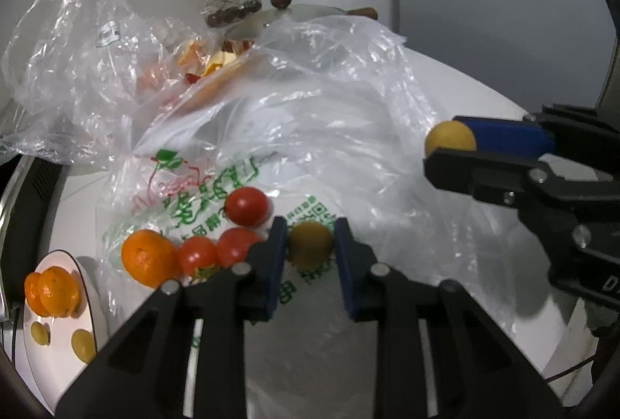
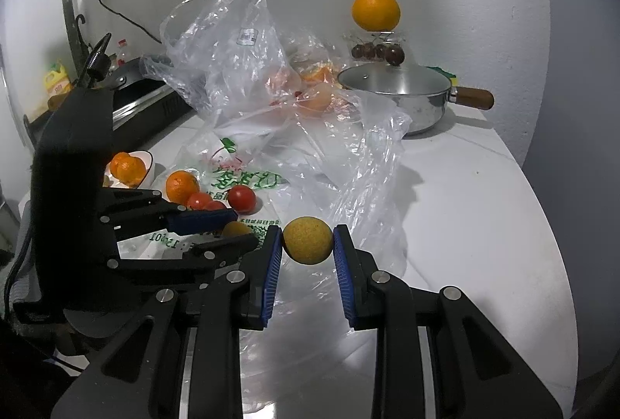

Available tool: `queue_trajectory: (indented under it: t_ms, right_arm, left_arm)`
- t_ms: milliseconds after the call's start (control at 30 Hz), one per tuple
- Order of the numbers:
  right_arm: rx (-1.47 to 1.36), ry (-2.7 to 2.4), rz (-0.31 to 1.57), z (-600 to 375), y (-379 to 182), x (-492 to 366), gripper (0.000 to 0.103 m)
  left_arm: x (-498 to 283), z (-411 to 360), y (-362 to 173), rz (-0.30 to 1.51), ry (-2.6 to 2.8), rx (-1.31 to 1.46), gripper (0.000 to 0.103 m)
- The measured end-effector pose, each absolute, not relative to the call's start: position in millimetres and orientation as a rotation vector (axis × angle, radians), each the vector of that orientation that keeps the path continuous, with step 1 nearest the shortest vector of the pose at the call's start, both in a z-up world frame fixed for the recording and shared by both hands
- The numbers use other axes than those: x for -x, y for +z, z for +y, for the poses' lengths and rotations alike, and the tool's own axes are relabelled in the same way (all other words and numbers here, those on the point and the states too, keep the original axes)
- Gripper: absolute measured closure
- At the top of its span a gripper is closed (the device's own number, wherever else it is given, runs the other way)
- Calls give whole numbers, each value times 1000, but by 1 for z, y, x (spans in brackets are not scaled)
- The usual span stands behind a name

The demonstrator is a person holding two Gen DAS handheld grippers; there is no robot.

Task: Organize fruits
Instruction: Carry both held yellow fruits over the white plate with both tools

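Observation:
My left gripper point(image 1: 310, 244) is shut on a small yellow fruit point(image 1: 311, 242) over the printed plastic bag point(image 1: 232, 186). My right gripper point(image 2: 307, 244) is shut on another yellow fruit point(image 2: 308, 240), held above the bag; it also shows in the left wrist view point(image 1: 449, 136). Three red tomatoes point(image 1: 247, 206) and an orange point(image 1: 147, 262) lie on the bag to the left. A white plate point(image 1: 58, 349) at far left holds oranges point(image 1: 52, 291) and two small yellow fruits point(image 1: 83, 343).
A crumpled clear bag point(image 2: 232, 43) with more fruit lies behind. A steel pan point(image 2: 403, 93) with a wooden handle stands at the back right. A big orange point(image 2: 376, 10) sits on a glass stand with dark cherries. A stove point(image 2: 139, 97) is at the left.

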State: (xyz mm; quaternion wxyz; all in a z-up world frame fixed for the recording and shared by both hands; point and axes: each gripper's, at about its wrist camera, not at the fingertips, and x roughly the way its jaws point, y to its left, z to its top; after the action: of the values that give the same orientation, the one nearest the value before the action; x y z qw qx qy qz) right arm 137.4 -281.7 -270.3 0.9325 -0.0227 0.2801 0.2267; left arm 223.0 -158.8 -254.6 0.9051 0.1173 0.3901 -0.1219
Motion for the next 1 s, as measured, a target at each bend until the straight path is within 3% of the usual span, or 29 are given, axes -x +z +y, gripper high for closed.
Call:
queue_trajectory:
  t_ms: [1000]
  right_arm:
    - [143,490,496,-221,-233,-83,74]
  left_arm:
    - [-149,-98,-193,650,-223,-105,78]
